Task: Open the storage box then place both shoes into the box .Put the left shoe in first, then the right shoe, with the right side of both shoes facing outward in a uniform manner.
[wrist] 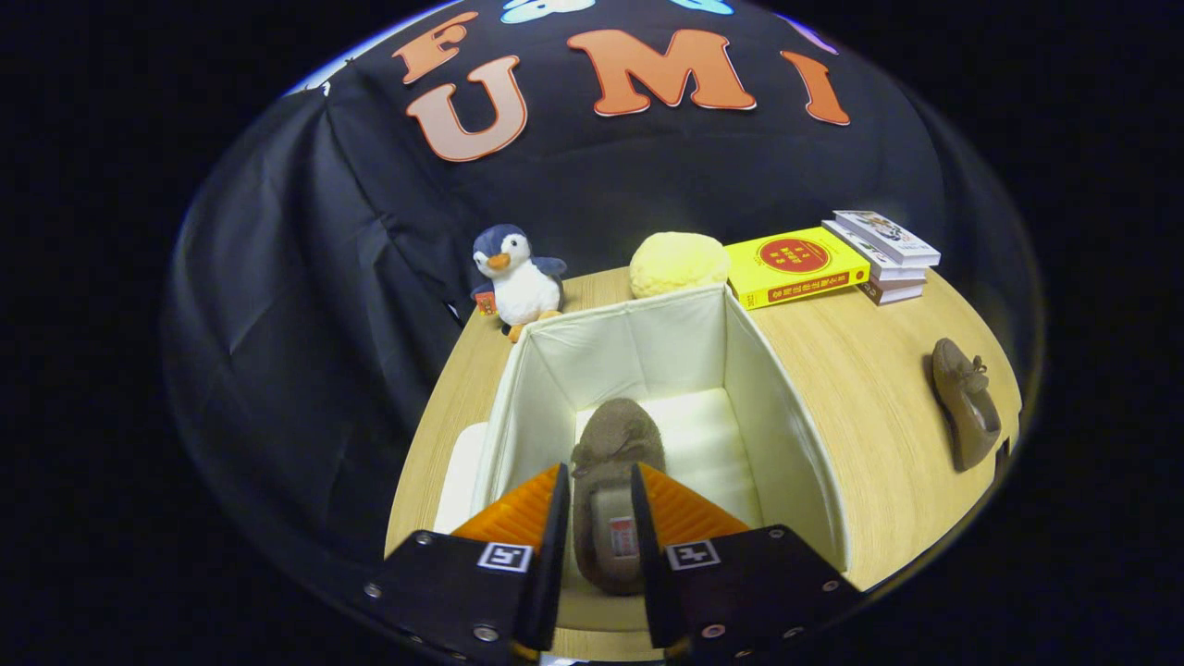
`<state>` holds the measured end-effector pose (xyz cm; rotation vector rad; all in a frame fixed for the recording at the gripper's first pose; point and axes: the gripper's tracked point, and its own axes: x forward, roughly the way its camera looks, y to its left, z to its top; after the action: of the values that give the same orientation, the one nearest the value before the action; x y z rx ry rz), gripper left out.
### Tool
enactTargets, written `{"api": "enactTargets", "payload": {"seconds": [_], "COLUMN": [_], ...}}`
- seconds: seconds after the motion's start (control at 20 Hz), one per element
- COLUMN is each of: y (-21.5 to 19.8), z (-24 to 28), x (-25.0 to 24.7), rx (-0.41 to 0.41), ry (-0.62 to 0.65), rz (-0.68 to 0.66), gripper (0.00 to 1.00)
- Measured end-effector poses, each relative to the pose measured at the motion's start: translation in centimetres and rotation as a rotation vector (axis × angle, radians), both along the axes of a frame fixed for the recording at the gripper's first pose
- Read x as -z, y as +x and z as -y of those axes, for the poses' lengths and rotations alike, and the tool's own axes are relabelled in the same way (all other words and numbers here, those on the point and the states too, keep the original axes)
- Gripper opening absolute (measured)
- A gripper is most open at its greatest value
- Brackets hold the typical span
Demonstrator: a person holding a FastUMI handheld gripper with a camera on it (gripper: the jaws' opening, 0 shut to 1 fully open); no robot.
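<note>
Gripping the brown shoe (612, 462), my tongs (598, 486) press both fingers against its sides, holding it inside the open white storage box (777, 416), low over the box floor with its toe toward the far wall. Well right of the box, I see the other shoe (965, 402) lying on the wooden table (860, 388).

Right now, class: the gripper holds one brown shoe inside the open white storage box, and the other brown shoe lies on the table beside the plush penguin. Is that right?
Not quite. The gripper view shows the gripper holding one brown shoe inside the open white storage box, but the other brown shoe lies on the table far from the plush penguin, on the box's opposite side, nearer the books.
</note>
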<state>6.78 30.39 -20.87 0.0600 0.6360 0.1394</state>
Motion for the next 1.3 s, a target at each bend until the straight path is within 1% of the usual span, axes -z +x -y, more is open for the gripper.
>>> {"api": "enactTargets", "payload": {"seconds": [0.05,0.1,0.15,0.2,0.25,0.5,0.85,1.05,1.3], "y": [-0.1,-0.1,-0.1,-0.3,-0.1,0.6,1.9,1.8,1.1], "z": [0.3,0.9,1.5,2.2,3.0,9.5,21.3,28.8,37.6], "x": [-0.6,-1.1,-1.5,-2.0,-2.5,-4.6,-6.5,-6.4,-5.9], "rx": [-0.005,-0.002,0.000,0.004,0.012,0.079,0.187,0.247,0.298], "ry": [-0.008,-0.018,-0.023,-0.022,-0.022,-0.032,-0.072,-0.089,-0.131], "rz": [0.016,0.029,0.043,0.056,0.067,0.114,0.166,0.160,0.139], "gripper": [0.59,0.70,0.85,0.89,0.98,0.99,0.99,0.99,0.99]}}
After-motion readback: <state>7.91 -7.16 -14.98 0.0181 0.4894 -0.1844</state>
